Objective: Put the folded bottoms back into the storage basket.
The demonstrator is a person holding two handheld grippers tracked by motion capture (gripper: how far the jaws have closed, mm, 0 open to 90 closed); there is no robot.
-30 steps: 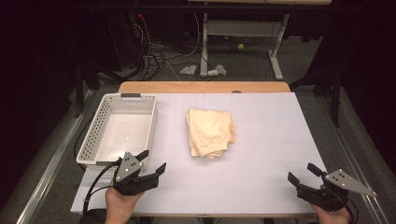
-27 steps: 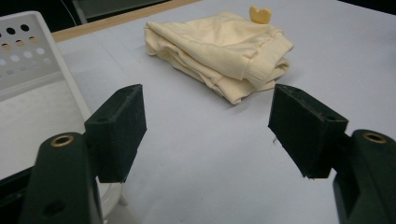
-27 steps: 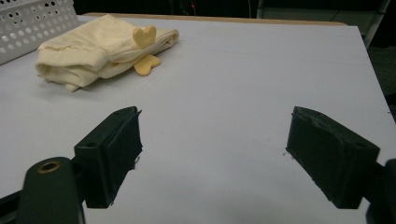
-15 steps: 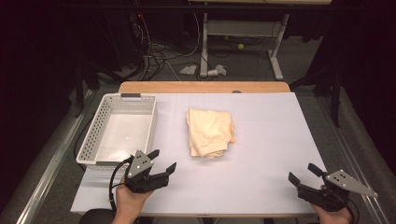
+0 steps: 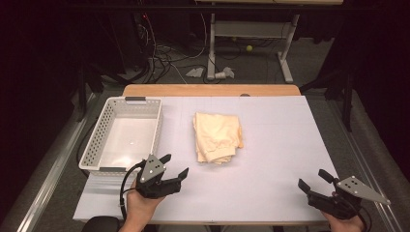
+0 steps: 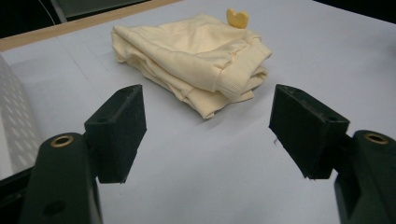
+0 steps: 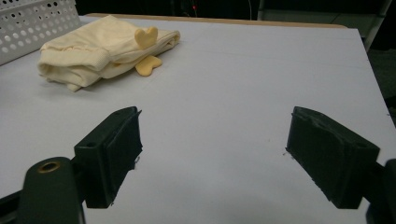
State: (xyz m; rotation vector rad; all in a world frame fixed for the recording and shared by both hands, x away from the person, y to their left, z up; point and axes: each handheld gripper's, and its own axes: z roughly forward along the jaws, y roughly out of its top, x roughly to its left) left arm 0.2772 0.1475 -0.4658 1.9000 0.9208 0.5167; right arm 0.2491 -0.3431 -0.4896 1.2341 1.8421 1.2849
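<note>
A folded pale-yellow garment [image 5: 217, 137] lies near the middle of the white table [image 5: 270, 145]. In the left gripper view the garment [image 6: 196, 58] sits just beyond the wide-apart jaws, ribbed cuff toward me. My left gripper [image 5: 174, 166] is open, low over the table's front left, pointing at the garment from a short distance. My right gripper [image 5: 314, 180] is open at the front right corner, nothing between its jaws. In the right gripper view the garment [image 7: 102, 49] lies far off at the upper left.
A white perforated basket [image 5: 99, 140] stands empty at the table's left side, just behind my left hand; its wall [image 7: 32, 25] shows in the right gripper view. A wooden table edge [image 5: 208, 90] runs along the back. Cables and desk legs lie on the floor beyond.
My left gripper has slid right and slightly forward toward the garment, staying open. The right gripper has barely moved.
</note>
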